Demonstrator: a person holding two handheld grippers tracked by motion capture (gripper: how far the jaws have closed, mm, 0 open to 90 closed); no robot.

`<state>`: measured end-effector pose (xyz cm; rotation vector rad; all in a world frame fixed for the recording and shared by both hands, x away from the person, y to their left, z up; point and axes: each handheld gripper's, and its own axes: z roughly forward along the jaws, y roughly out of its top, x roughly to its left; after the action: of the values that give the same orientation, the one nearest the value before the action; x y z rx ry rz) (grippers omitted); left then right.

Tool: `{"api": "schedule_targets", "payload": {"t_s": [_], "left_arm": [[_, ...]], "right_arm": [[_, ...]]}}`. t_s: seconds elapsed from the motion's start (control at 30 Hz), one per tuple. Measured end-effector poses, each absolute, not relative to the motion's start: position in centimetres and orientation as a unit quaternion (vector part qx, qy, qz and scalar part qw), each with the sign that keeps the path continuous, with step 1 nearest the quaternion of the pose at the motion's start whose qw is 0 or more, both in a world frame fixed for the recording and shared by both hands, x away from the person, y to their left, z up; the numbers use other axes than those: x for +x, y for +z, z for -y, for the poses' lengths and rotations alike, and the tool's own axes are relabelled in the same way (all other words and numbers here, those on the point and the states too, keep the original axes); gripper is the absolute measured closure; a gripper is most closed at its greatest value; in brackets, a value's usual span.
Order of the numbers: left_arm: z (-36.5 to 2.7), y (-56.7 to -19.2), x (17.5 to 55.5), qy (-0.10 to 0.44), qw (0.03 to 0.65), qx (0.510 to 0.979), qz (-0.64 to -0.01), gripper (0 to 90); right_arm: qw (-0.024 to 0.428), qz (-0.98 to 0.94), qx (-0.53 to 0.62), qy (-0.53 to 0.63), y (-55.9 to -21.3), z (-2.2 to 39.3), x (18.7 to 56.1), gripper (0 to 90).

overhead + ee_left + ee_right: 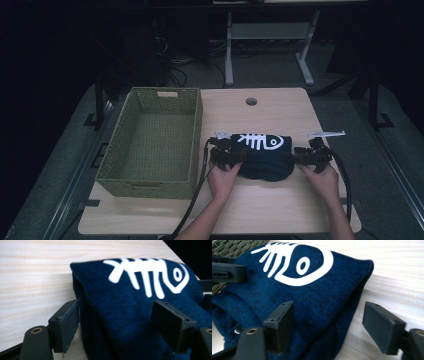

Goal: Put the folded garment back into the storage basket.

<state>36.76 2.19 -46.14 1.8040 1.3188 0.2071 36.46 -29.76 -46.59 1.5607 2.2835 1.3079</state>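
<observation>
On a pale wooden table point(280, 205), seen from the high view, a folded dark blue garment point(265, 162) printed with a white fish skeleton point(260, 141) lies just right of an olive woven basket point(125, 150). The left gripper point(231, 156) meets its left edge and the right gripper point(302, 158) its right edge, each held in a hand.

In the left gripper view, the jaws stand apart astride the garment's folded corner, one pad just beside the cloth's edge, the other over the fabric; no squeeze shows.

In the right gripper view, the jaws stand wide, one over the cloth, the other over bare wood, with the garment's edge between them, unpinched. The basket's weave shows at the top left.
</observation>
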Motion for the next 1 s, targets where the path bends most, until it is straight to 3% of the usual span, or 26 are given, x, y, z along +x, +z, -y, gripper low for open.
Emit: {"api": "schedule_targets", "payload": {"t_s": [0.13,0.17,0.33,0.8,1.0], "left_arm": [[-2.2,-46.6,37.0,0.066,0.433,0.721,-0.536,27.3],[-2.1,-46.7,36.9,0.066,0.435,0.721,-0.535,29.3],[-2.0,-46.9,37.0,0.063,0.431,0.728,-0.530,36.9],[-1.8,-47.4,37.0,0.054,0.437,0.724,-0.531,47.2],[-1.8,-47.4,37.0,0.036,0.445,0.719,-0.532,59.6]], "right_arm": [[0.036,-0.747,0.509,0.426,-46.9,29.4,36.6,31.4],[0.035,-0.749,0.510,0.423,-47.1,29.1,36.6,37.7],[0.039,-0.747,0.515,0.419,-47.3,29.1,36.7,46.0],[0.038,-0.742,0.527,0.412,-47.6,28.8,36.5,55.9],[0.034,-0.747,0.520,0.412,-47.6,28.5,36.4,65.5]]}}
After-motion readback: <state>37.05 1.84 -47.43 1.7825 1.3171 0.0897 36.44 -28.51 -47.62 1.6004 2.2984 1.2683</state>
